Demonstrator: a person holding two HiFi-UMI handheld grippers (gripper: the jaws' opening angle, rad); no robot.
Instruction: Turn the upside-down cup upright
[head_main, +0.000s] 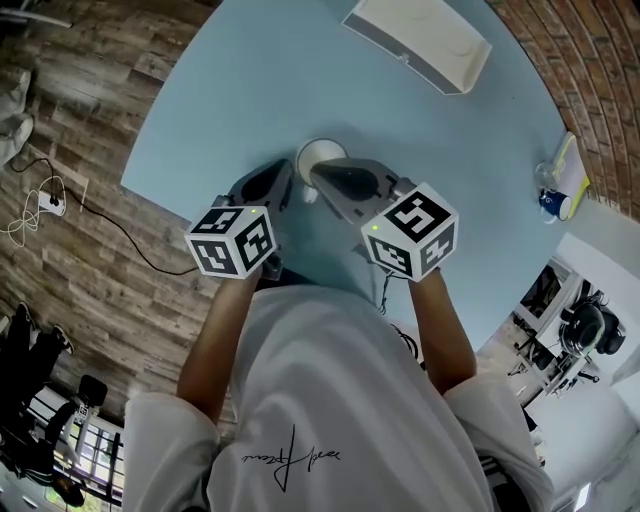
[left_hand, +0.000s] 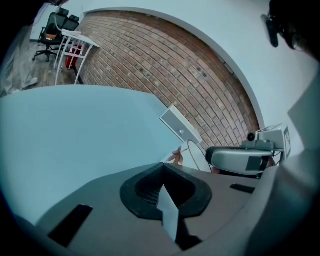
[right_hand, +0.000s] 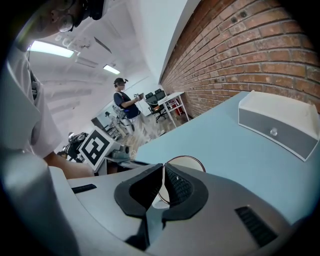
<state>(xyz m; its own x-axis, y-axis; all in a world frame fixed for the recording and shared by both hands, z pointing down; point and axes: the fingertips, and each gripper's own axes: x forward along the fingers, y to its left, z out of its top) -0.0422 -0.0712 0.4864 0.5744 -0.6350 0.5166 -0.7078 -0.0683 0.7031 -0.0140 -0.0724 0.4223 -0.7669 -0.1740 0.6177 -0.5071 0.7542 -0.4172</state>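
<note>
Room: a brick wall (right_hand: 260, 45) runs along the far side of a round, light blue table (head_main: 250, 90), which stands on a wooden floor (head_main: 70, 130).
Background: a person (right_hand: 125, 105) stands far off in the right gripper view, near office chairs.
Table top: a white box (head_main: 418, 40) with a grey front lies at the far edge, well apart from the grippers.
Cup: the white cup (head_main: 318, 157) is just ahead of the person, between the two grippers' tips. Its mouth is tipped up and back toward the person. A flower print shows on its outer wall in the left gripper view. Whether its base touches the table I cannot tell.
Right gripper: the right gripper (right_hand: 161, 172) has its jaws pinched on the cup's thin wall at the rim, one pad inside the mouth and one outside.
Left gripper: the left gripper (left_hand: 162, 167) has its jaw tips together with nothing between them. It sits just beside the cup on the left, and no contact with it shows.
Marker cubes: one black-and-white cube (head_main: 232, 240) sits on the left tool, and another (head_main: 412, 232) on the right.
</note>
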